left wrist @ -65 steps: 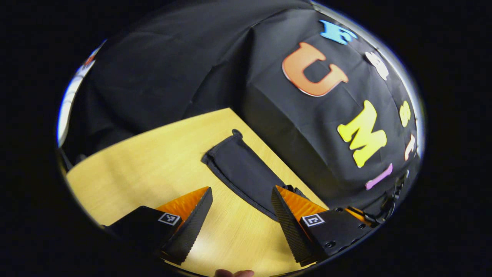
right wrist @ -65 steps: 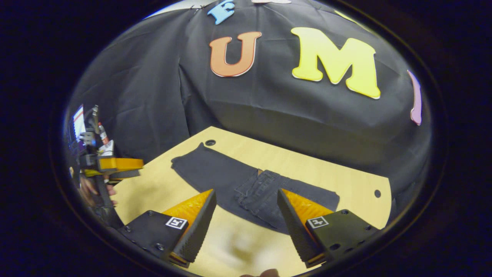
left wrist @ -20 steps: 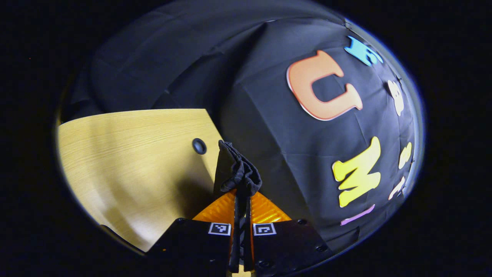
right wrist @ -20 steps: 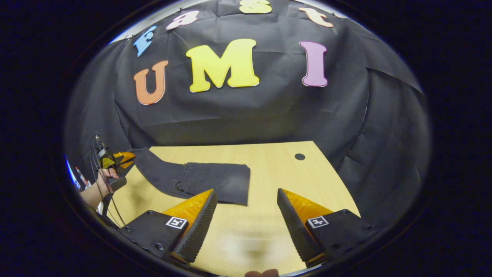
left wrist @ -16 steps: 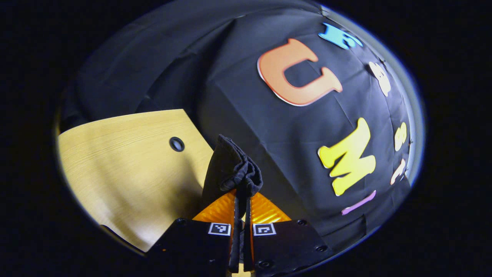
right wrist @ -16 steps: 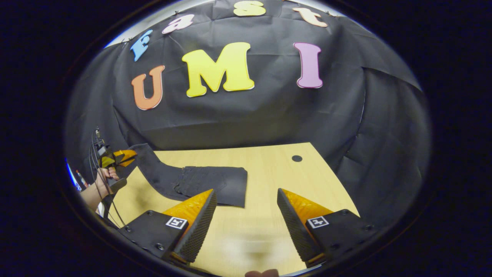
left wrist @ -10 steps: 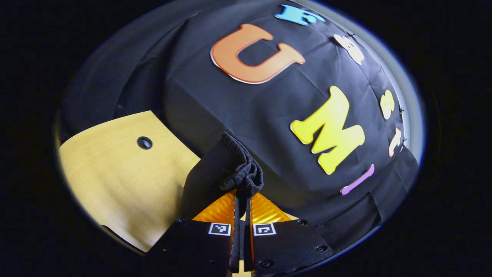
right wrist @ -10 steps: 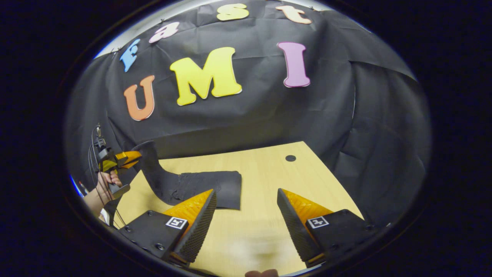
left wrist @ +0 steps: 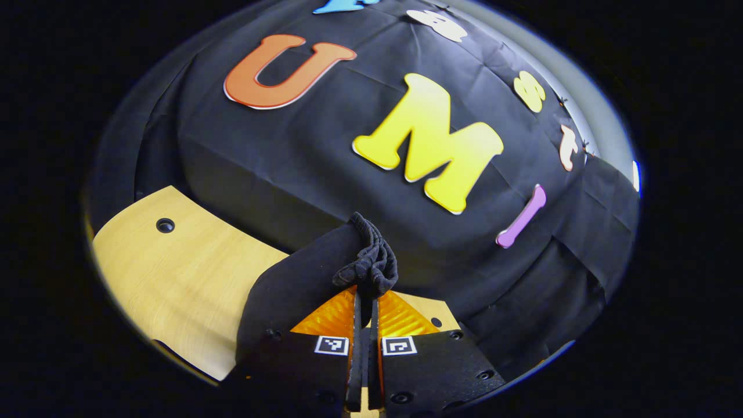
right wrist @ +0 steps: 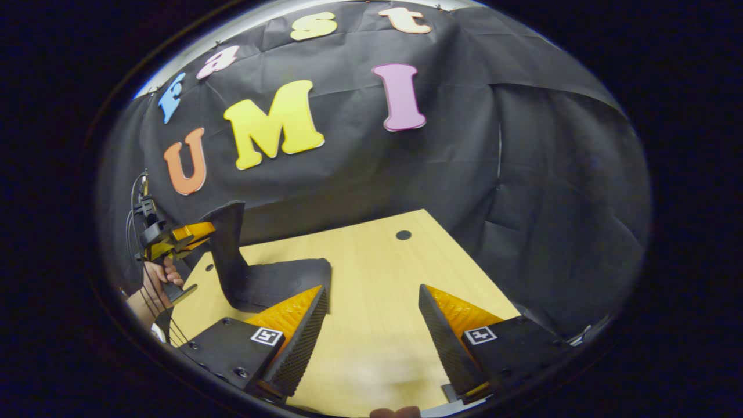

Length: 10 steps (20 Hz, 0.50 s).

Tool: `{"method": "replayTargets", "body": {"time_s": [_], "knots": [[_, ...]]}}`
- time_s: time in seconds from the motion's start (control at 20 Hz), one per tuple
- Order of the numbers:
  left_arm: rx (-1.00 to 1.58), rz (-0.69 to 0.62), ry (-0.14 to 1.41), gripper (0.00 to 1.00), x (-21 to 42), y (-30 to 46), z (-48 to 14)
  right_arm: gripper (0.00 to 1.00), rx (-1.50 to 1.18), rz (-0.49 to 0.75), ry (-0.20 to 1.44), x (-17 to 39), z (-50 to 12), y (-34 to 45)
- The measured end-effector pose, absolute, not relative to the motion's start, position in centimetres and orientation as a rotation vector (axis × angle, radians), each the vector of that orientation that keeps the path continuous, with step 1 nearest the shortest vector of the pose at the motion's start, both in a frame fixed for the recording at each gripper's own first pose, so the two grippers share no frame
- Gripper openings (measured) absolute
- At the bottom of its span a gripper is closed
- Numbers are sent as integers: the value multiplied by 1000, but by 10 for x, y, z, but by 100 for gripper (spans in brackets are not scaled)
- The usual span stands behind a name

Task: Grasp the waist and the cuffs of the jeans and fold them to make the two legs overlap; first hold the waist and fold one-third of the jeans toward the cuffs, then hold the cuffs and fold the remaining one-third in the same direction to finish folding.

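Jeans [right wrist: 255,278] lie partly folded on the tabletop [right wrist: 383,302], one end raised off the wood. We see that end — the bunched cuffs [left wrist: 368,264] — pinched between both fingers of the left tool [left wrist: 363,302], which is closed tight on the cloth. In the right gripper view a hand [right wrist: 158,274] holds that tool up at the left, the dark leg hanging from it down to the folded part. Our right tool [right wrist: 371,325] hovers above bare wood, fingers wide apart, gripping nothing.
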<state>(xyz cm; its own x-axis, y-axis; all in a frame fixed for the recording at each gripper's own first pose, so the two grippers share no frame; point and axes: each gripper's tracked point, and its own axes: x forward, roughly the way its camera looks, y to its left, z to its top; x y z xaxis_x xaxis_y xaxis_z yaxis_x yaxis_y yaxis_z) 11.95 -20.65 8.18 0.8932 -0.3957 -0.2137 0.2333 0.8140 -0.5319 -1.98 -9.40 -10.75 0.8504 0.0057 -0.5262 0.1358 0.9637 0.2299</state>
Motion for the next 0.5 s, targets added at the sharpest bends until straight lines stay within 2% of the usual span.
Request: {"method": "replayTargets", "body": {"time_s": [0.1,0.2,0.5], "knots": [[-485,-345,346,7,113,-233,67,95,281,-104,561,-25,-111,-111],[-460,-349,374,7,110,-259,43,97,279,-132,577,-30,-117,-127],[-354,-357,483,7,106,-316,-47,95,259,-187,628,-45,-132,-164]]}}
